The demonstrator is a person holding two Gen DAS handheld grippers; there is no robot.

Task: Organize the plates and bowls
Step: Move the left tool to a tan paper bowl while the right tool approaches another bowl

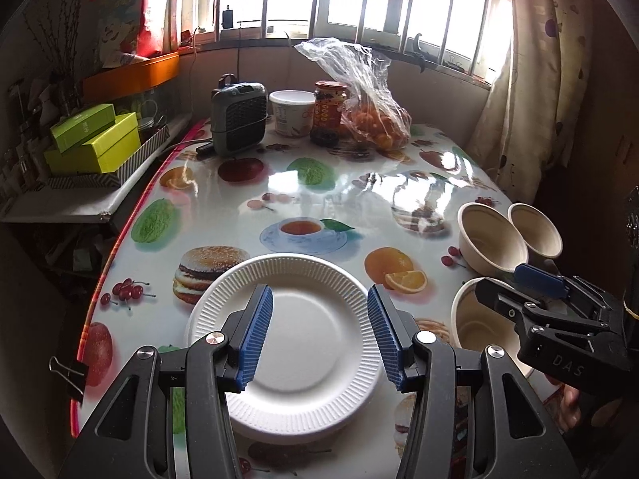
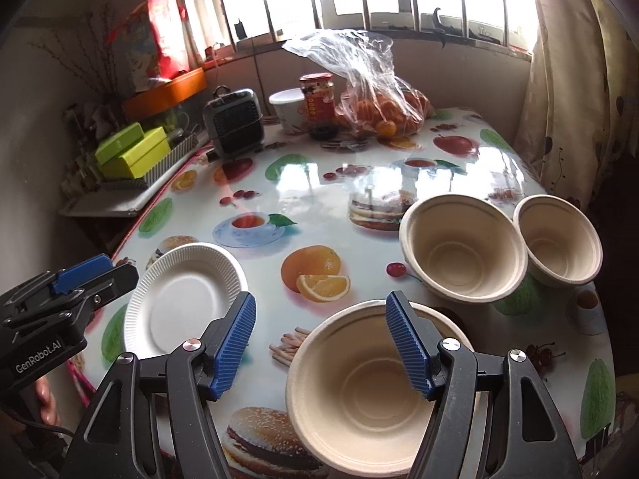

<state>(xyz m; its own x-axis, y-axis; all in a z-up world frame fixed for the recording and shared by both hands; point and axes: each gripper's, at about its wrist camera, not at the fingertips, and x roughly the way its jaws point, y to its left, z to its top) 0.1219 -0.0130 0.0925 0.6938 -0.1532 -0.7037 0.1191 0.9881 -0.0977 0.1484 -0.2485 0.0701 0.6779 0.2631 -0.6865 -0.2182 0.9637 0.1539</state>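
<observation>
Hovering over the white paper plate [image 1: 311, 343], the left gripper [image 1: 319, 335] has its blue pads spread wide apart, released and holding nothing; its black frame hides the plate's near rim. The plate seems to sit on at least one more plate beneath, though the layers are hard to separate. It lies on the fruit-printed table [image 1: 359, 195], just nearer than the printed hamburger.

Right of the plate, the right gripper [image 2: 321, 343] is likewise released, its pads open above the nearest beige paper bowl [image 2: 359, 387]. One pad covers part of the bowl's far rim, and the gripper's frame cuts off its near edge. In the left wrist view this bowl is mostly hidden behind the right gripper's body.

Beyond the nearest bowl stand two more: a large beige bowl [image 2: 463, 247] and a smaller beige bowl [image 2: 559, 239], rims touching or nearly so; which one cannot be told.

Far beyond the plate, against the window side, are a small grey heater [image 1: 239, 119], a white tub [image 1: 291, 111], a red-labelled jar [image 1: 329, 111] and a clear plastic bag of oranges [image 1: 371, 119]; the jar's label is too blurred to read.
</observation>
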